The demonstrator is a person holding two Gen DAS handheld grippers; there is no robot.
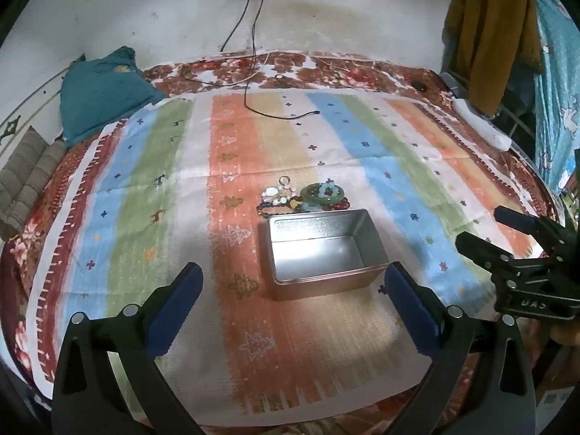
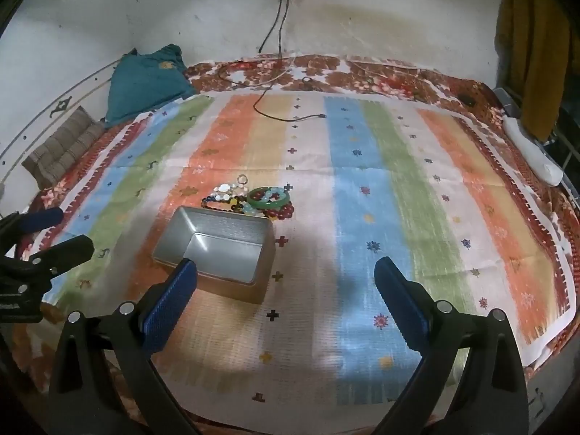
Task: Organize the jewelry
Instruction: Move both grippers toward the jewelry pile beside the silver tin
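An empty open metal tin (image 1: pixel 357 230) stands on the striped cloth; it also shows in the right wrist view (image 2: pixel 188 219). Just behind it lies a pile of jewelry (image 1: pixel 304 197): a green bangle (image 1: pixel 313 197), bead bracelets and a small ring (image 1: pixel 284 180). The pile also shows in the right wrist view (image 2: pixel 253 201). My left gripper (image 1: pixel 293 277) is open and empty, above the cloth in front of the tin. My right gripper (image 2: pixel 286 272) is open and empty, to the right of the tin; it shows in the left wrist view (image 1: pixel 482 230).
A striped cloth (image 1: pixel 145 181) covers a floral bedspread. A black cable (image 1: pixel 253 83) runs from a wall socket onto the cloth. A teal pillow (image 1: pixel 101 90) and a folded blanket (image 1: pixel 29 181) lie at the left. A white object (image 1: pixel 482 127) lies at the right edge.
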